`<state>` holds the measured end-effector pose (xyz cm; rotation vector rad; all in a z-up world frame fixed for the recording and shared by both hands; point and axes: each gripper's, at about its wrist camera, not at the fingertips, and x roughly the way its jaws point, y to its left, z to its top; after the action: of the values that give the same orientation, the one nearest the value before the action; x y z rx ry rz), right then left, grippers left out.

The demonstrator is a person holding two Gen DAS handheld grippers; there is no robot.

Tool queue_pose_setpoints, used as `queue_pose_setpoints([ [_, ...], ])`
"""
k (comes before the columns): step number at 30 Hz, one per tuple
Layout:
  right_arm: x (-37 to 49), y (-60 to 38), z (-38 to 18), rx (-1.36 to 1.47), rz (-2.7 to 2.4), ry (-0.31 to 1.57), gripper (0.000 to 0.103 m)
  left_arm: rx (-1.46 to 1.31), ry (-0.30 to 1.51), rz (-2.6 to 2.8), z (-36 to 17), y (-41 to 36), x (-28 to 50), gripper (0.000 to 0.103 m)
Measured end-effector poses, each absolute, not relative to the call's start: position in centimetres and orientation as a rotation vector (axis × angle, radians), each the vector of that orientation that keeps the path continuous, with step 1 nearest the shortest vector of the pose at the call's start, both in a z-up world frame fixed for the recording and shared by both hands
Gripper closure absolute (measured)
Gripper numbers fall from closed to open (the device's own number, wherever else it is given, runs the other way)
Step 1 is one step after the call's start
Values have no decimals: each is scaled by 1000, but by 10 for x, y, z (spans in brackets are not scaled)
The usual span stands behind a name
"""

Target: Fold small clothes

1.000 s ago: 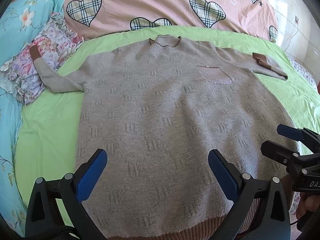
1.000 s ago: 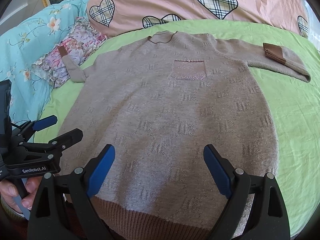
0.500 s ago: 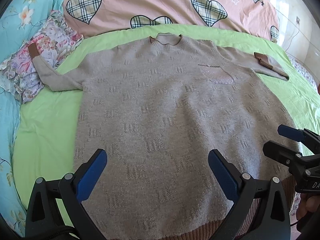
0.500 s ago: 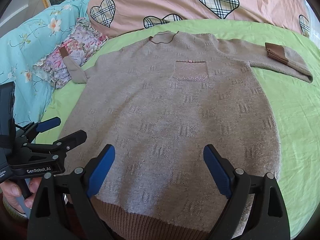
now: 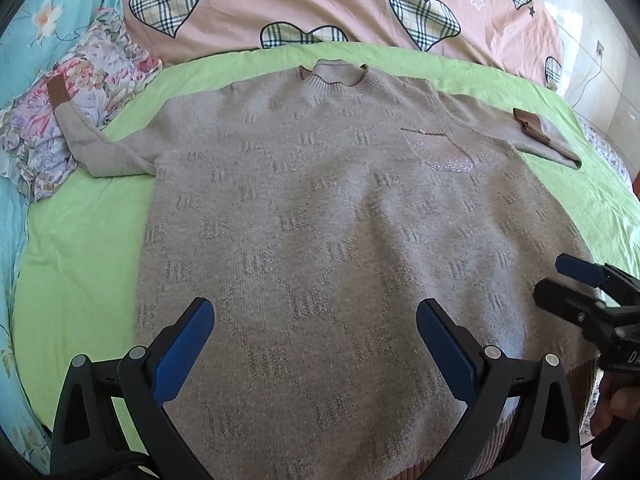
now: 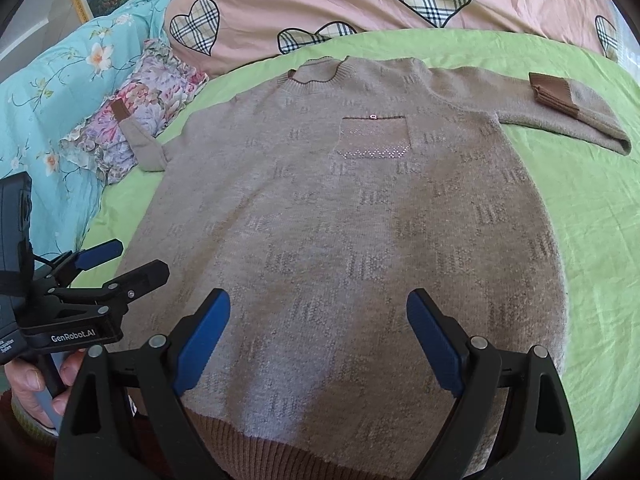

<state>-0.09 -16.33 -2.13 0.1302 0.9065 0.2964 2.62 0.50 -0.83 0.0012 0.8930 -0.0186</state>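
While both tools hover low over the hem, neither has taken hold. Left gripper (image 5: 312,354): fingers spread wide, nothing between them, poised above the lower body of the sweater (image 5: 320,216). Right gripper (image 6: 318,344): likewise wide apart and empty, over the same lower panel, just above the ribbed hem (image 6: 276,450). Judged, this stance at the near edge is a setup before the first fold.

Sweater lies face up and flat on the green sheet (image 6: 592,216), neck away from the holder, apparently spread so the folds can be made cleanly. Chest pocket (image 6: 374,136) shows nothing visible inside; it appears fastened by a small stud. Right sleeve (image 6: 560,104) lies out on the sheet with its cuff doubled back. Left sleeve (image 5: 84,132) runs off the sheet onto a floral cloth (image 5: 80,92). Beyond, a pink heart-print quilt (image 5: 320,4).
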Motion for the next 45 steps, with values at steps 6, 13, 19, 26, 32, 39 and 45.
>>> queue_pose_setpoints([
  [6,18,-196,-8,141,238,881,13,-6,902,-5,-7,14,50,2],
  [13,57,-250,14,159,164,814,14,-16,909,4,1,22,85,2],
  [19,117,-311,18,107,35,781,27,-25,912,24,8,28,114,2],
  [26,188,-351,5,42,-34,805,31,-31,953,41,-2,28,146,2],
  [32,229,-364,-23,-51,-71,881,47,-11,980,45,-16,23,163,2],
  [39,216,-368,-2,145,-15,819,92,-44,996,46,-25,30,164,2],
  [45,207,-281,28,345,321,768,92,-88,977,34,-17,41,152,2],
])
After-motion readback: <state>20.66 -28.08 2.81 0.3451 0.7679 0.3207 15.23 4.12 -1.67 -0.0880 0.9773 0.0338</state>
